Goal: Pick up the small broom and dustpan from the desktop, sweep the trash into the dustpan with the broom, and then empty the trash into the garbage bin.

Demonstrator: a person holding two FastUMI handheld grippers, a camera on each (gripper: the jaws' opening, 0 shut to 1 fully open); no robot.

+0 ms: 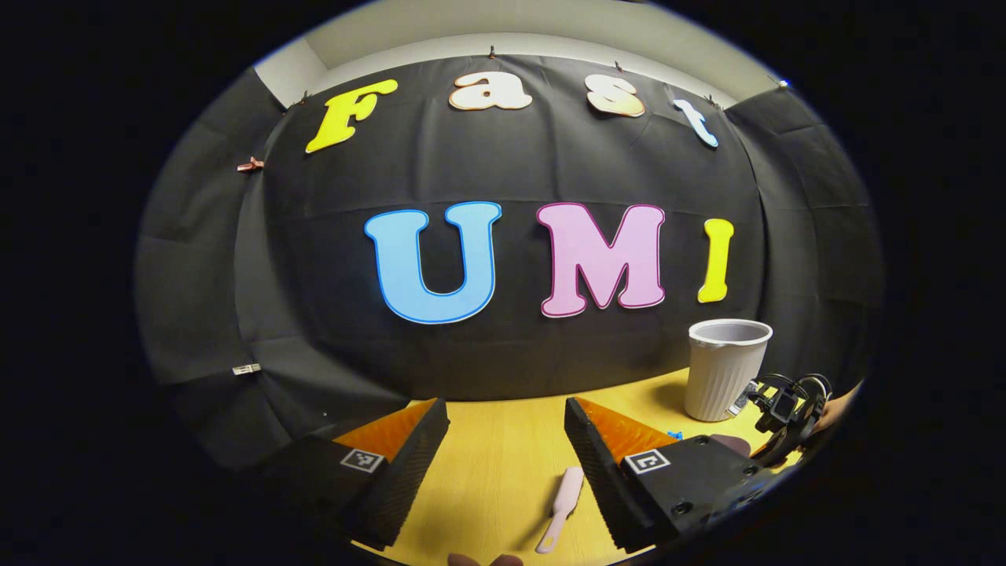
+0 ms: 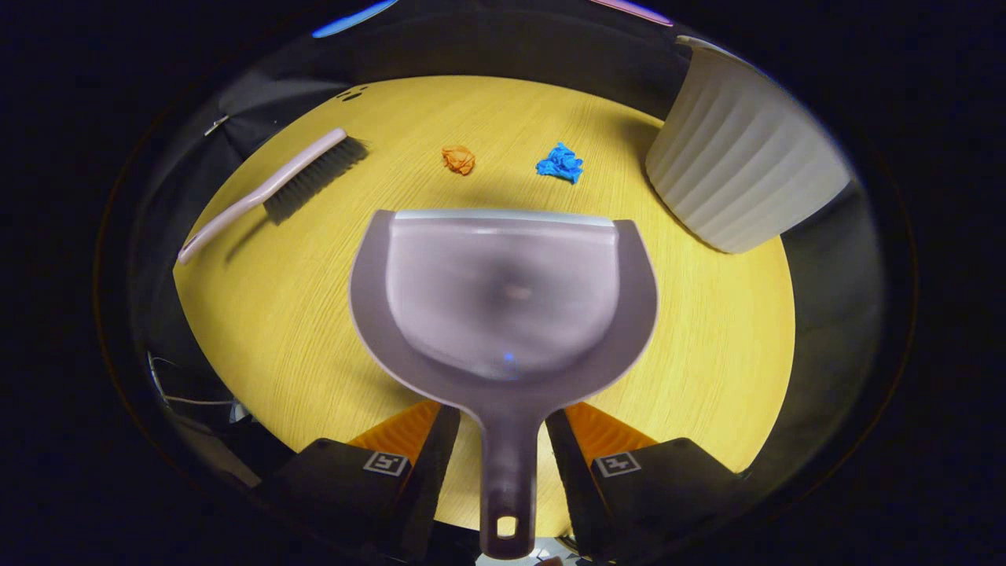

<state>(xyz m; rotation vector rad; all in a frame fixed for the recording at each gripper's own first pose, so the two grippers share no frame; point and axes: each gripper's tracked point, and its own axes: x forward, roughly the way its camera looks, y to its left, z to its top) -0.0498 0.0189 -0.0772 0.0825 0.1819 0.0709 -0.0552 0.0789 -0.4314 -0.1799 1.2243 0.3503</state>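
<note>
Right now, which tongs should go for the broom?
Left. The left tongs stand open over the desktop with the broom lying just ahead between the fingers. The right tongs straddle the dustpan handle, so they look committed there.

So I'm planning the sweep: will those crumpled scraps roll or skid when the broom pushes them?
The orange scrap and blue scrap look like crumpled paper, probably very light, so likely to skid or tumble. The smooth tabletop probably offers little grip.
</note>
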